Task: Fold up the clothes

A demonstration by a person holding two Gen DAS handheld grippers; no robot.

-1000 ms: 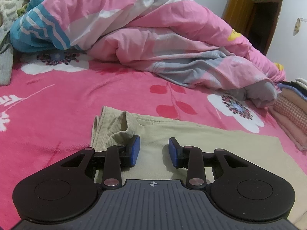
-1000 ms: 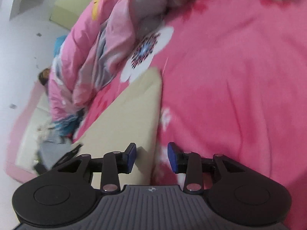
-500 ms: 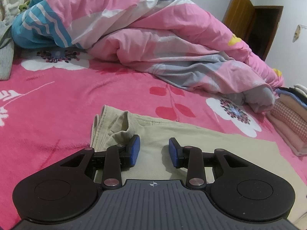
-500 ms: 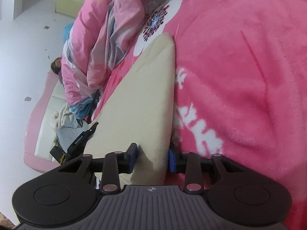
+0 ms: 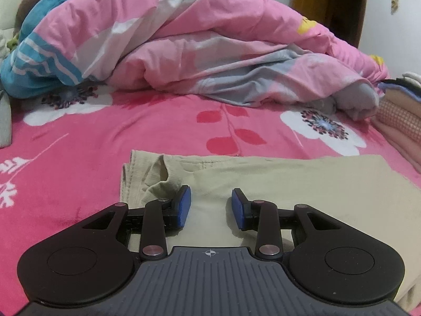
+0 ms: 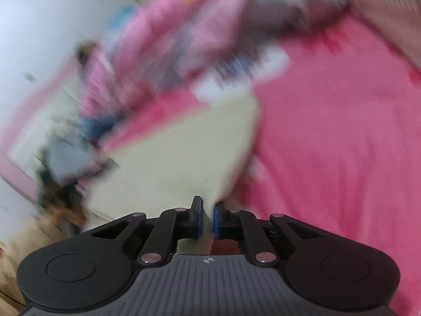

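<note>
Beige trousers (image 5: 302,184) lie flat on the pink flowered bedspread (image 5: 92,142), waistband bunched at the left. My left gripper (image 5: 210,205) hovers open just above the cloth near the waistband, nothing between its blue pads. In the blurred right wrist view, my right gripper (image 6: 208,217) is shut on the near edge of the beige trousers (image 6: 179,158), with cloth pinched between the pads and rising away from them.
A rumpled pink, grey and blue duvet (image 5: 197,47) lies heaped across the far side of the bed. A stack of folded clothes (image 5: 402,115) sits at the right edge. A dark doorway (image 5: 336,2) stands behind. Open bedspread (image 6: 342,144) lies right of the trousers.
My right gripper has closed on the trousers' edge and is moving fast, blurring its view. The left gripper stays open and has dropped slightly lower over the waistband.
</note>
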